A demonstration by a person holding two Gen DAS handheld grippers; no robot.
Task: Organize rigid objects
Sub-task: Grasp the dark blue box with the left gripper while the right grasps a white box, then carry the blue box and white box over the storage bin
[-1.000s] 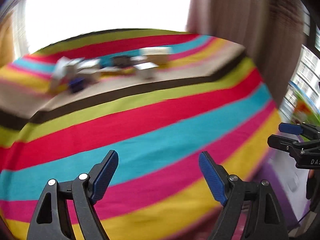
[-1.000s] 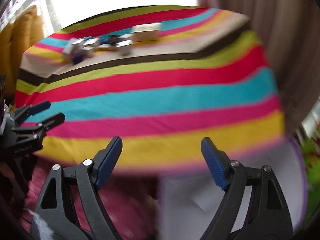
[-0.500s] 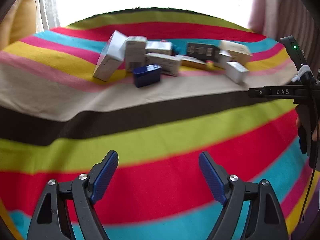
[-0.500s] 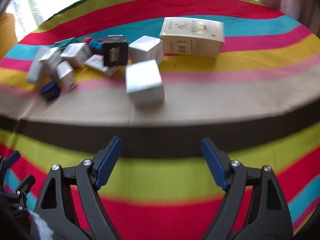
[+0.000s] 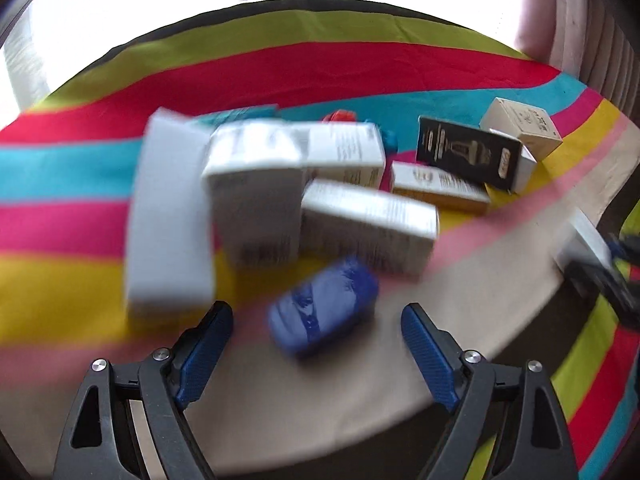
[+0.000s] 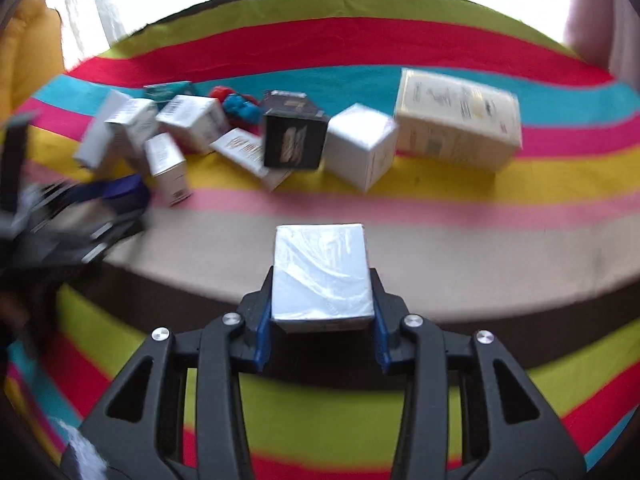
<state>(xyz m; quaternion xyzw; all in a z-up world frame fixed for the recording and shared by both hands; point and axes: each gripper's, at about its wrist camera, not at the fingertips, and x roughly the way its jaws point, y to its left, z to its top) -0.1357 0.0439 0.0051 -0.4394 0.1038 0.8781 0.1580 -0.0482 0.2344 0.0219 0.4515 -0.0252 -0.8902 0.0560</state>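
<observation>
Right claw [image 6: 320, 322] pinches a silver box [image 6: 321, 274], pads on both sides, box over the beige stripe of the striped cloth [image 6: 500, 248]. Left claw [image 5: 316, 350] is spread and opening, nothing gripped; blue case [image 5: 322, 312] lies just ahead of it. Rest is unsorted: white boxes [image 5: 256, 192], black box [image 5: 468, 152], cream box [image 6: 458, 120] all jumbled together. My read: first pick only, nearly everything left.

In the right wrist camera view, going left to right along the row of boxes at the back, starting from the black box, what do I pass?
Black box → white cube box → large cream box.
</observation>
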